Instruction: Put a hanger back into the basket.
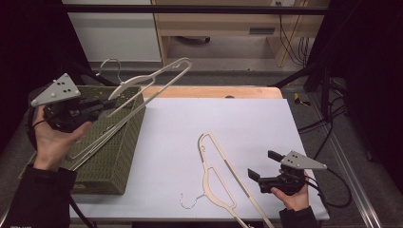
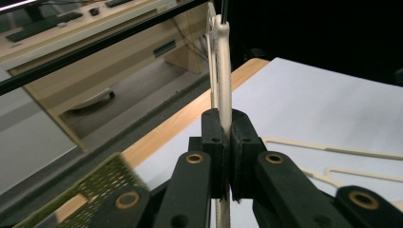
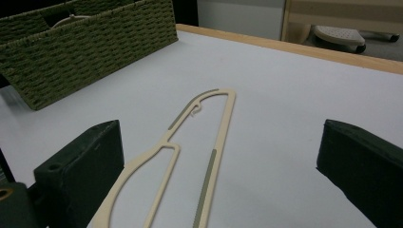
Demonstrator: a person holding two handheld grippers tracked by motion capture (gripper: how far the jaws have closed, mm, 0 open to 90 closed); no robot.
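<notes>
Two hangers are in play: your left gripper (image 1: 102, 105) clamps one hanger (image 1: 142, 88) above the basket (image 1: 119, 156) at the desk's left edge, ready to drop in. Your right gripper (image 1: 261, 166), jaws wide, waits beside the second hanger (image 1: 223, 175) near the front edge.

Cream hanger (image 1: 142, 90) — tilted, above basket (image 1: 124, 156)
</notes>
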